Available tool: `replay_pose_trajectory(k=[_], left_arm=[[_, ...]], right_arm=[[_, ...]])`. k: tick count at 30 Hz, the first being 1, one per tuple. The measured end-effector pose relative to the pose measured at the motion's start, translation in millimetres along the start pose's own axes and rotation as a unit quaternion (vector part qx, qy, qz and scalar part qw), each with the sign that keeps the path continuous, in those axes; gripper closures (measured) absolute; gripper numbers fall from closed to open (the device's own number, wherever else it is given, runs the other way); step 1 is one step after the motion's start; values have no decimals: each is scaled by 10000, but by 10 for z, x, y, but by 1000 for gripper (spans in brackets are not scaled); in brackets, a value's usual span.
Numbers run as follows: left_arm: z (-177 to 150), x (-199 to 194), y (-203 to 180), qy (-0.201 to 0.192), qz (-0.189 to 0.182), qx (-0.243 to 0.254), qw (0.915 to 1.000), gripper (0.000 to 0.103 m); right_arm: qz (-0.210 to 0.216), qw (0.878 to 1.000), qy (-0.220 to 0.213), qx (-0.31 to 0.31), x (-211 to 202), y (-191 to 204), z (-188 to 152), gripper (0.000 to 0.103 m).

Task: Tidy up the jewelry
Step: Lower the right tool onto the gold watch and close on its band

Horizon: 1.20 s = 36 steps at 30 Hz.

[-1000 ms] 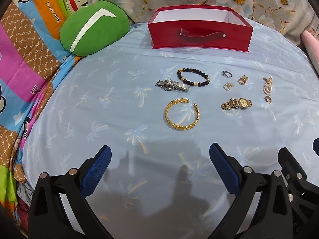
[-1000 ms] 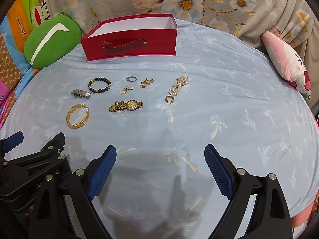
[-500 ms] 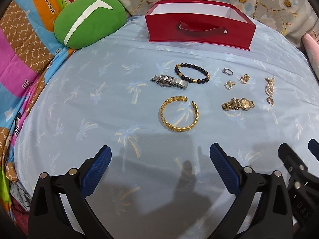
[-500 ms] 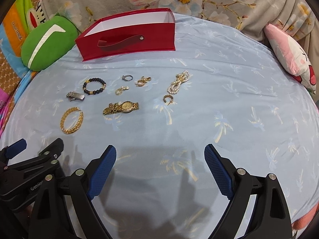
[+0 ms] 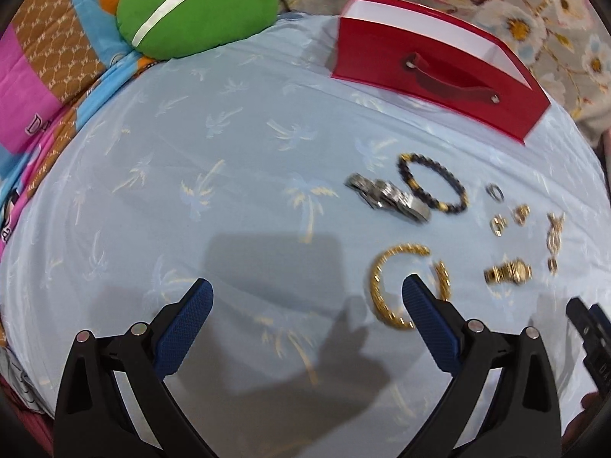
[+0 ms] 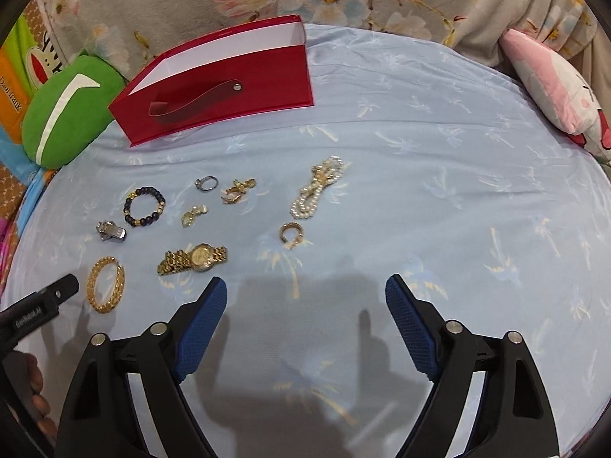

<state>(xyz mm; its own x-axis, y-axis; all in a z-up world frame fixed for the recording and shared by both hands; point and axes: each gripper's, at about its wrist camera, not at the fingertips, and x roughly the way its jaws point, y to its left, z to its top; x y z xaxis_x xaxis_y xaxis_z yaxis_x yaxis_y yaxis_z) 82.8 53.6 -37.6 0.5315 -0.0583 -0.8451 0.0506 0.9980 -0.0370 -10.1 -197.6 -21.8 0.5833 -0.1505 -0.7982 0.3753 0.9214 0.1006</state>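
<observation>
Hovering wide open over the bed, the left tongs (image 5: 307, 299) have one finger just above the gold bangle (image 5: 408, 286), which can slide on the sheet, while the right tongs (image 6: 305, 297), also wide, hold nothing.

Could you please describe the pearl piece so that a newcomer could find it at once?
Start at the red open box on the blue palm-print sheet. Below its right end lies the white pearl strand with a gold clasp, rightmost of the jewelry. It alone is white beads; a small gold ring lies just beneath.

Red box (image 6: 229, 87); green cushion (image 5: 198, 4)
</observation>
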Motion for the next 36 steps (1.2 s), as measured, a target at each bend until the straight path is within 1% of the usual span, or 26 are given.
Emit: replay_pose_trajectory(k=[4, 7, 12, 17, 24, 29, 31, 32, 36], left_arm=[[120, 77, 98, 14, -35, -271, 9996, 6], [170, 102, 131, -48, 100, -288, 9995, 6], [155, 124, 143, -115, 311, -202, 9992, 6], [113, 131, 115, -108, 303, -76, 9995, 6], [107, 106, 213, -121, 299, -122, 9994, 6], [123, 115, 236, -114, 282, -112, 9995, 6], [130, 121, 233, -97, 278, -96, 9995, 6], [134, 121, 240, -96, 272, -93, 9995, 6], [144, 121, 244, -91, 207, -104, 9997, 6]], right_arm=[[523, 9985, 108, -102, 158, 209, 68, 30], [626, 9976, 184, -223, 214, 359, 58, 32], [817, 9959, 274, -290, 215, 528, 14, 32], [961, 9936, 541, -240, 321, 720, -33, 33], [806, 9955, 494, -101, 449, 838, 51, 32], [616, 9973, 376, -156, 542, 899, 140, 33], [612, 9974, 355, -121, 539, 891, 156, 40], [647, 9972, 357, -76, 521, 861, 153, 45], [723, 9962, 441, 185, 458, 733, 96, 50]])
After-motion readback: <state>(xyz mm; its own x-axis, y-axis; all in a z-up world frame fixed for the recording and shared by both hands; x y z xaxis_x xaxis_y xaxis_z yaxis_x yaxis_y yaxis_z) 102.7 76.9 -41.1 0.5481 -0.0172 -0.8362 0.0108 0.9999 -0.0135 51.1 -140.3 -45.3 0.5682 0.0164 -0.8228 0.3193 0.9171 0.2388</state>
